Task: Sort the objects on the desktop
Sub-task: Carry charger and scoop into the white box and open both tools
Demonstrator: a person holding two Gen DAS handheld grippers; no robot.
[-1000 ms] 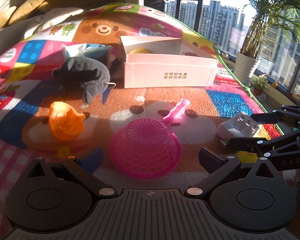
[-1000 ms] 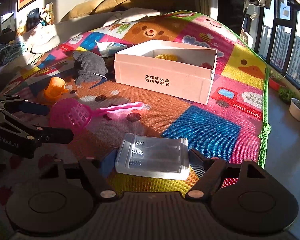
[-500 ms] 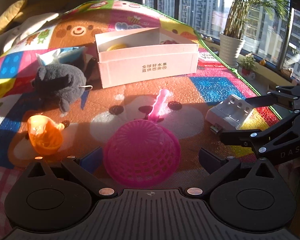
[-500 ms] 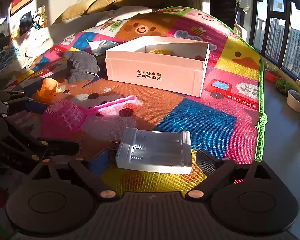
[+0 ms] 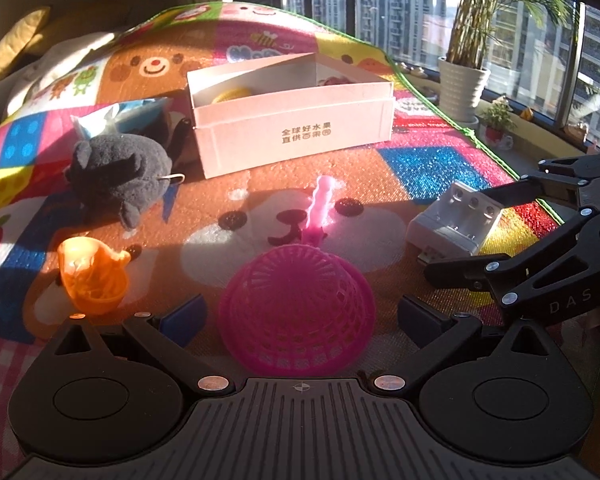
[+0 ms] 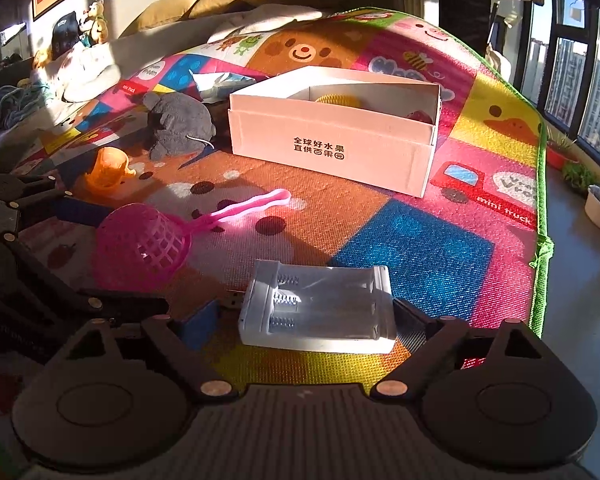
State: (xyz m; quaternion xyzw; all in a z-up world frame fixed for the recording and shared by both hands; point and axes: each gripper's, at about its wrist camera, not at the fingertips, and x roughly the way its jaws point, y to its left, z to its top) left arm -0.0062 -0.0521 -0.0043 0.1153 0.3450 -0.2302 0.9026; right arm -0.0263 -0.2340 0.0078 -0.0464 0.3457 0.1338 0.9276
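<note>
**Sunlit play mat, both grippers low over their targets**

Patterned play mat (image 6: 416,264) covers the surface; its green edge runs along the right, beside the windows and a potted plant (image 5: 464,88). Open mat lies between the near objects and the pink cardboard box (image 6: 332,152), which holds a yellow item (image 6: 338,100).

Left gripper (image 5: 300,316) is spread wide around the pink strainer (image 5: 298,316), not clamped; the handle points toward the box. Right gripper (image 6: 312,316) sits open astride the white battery holder (image 6: 320,312); whether its pads touch is unclear.

An orange toy cup (image 5: 92,280) sits left of the strainer, and a grey plush toy (image 5: 120,172) lies beyond it beside the box.
</note>
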